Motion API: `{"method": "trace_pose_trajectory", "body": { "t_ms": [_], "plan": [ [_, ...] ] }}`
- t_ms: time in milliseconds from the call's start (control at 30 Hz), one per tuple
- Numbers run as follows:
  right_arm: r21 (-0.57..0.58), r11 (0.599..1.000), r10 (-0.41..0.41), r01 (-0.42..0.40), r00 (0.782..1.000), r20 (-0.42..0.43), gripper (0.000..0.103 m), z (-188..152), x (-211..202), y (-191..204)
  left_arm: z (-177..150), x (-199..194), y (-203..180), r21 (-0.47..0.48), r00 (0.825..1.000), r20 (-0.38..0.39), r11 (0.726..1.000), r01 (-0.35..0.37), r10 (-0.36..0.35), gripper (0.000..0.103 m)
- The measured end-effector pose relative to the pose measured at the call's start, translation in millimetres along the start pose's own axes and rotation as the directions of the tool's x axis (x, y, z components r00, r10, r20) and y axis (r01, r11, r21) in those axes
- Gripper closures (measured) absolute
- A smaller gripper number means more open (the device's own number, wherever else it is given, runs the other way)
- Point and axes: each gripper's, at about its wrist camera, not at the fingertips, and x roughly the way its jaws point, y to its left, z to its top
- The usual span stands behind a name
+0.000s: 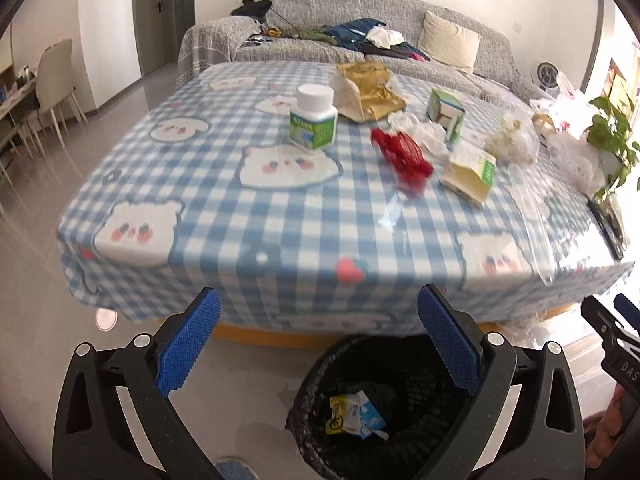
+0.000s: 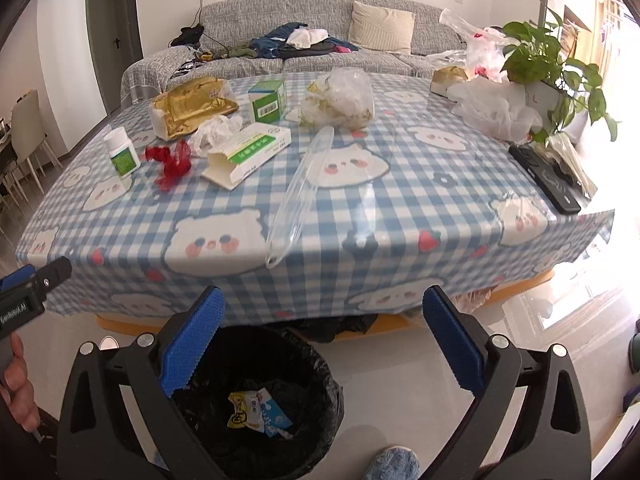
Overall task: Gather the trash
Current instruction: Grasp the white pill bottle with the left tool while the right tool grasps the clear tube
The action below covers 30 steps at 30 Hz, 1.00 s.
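Note:
A black-lined trash bin (image 1: 384, 408) (image 2: 260, 400) stands on the floor before the table, with a yellow and blue wrapper (image 1: 354, 416) (image 2: 256, 408) inside. On the checked tablecloth lie a red wrapper (image 1: 402, 152) (image 2: 170, 162), a white pill bottle (image 1: 314, 116) (image 2: 122, 152), an open green-white carton (image 1: 470, 174) (image 2: 248, 154), a green box (image 1: 444, 110) (image 2: 268, 100), crumpled tissue (image 1: 416, 128) (image 2: 216, 130), a gold bag (image 1: 370, 90) (image 2: 190, 104) and a clear plastic sleeve (image 2: 300, 188). My left gripper (image 1: 318, 344) and right gripper (image 2: 320, 340) hang open and empty above the bin.
A potted plant (image 2: 548, 60), plastic bags (image 2: 492, 108) and a black remote (image 2: 546, 178) sit at the table's right side. A grey sofa (image 2: 280, 20) with clothes stands behind. Chairs (image 1: 52, 80) are at the left. A slippered foot (image 2: 394, 462) is by the bin.

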Motion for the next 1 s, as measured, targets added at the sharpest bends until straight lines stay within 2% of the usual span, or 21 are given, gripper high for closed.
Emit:
{"method": "trace_pose_trajectory", "body": {
  "t_ms": [267, 633, 1000],
  "plan": [
    [0.032, 0.999, 0.007, -0.007, 1.0, -0.018, 0.008, 30, 28, -13, 28, 22, 2, -0.007, 1.0, -0.001, 1.0, 0.003, -0.003, 0.007],
    [-0.01, 1.0, -0.002, 0.002, 0.999, -0.039, 0.009, 62, 73, -2, 71, 58, 10, 0.0, 0.999, 0.011, 0.999, -0.047, 0.047, 0.007],
    [-0.019, 1.0, 0.01, -0.012, 0.997, -0.071, 0.015, 73, 102, 5, 104, 99, 11, -0.001, 0.998, -0.009, 0.998, -0.059, 0.059, 0.008]
  ]
}}
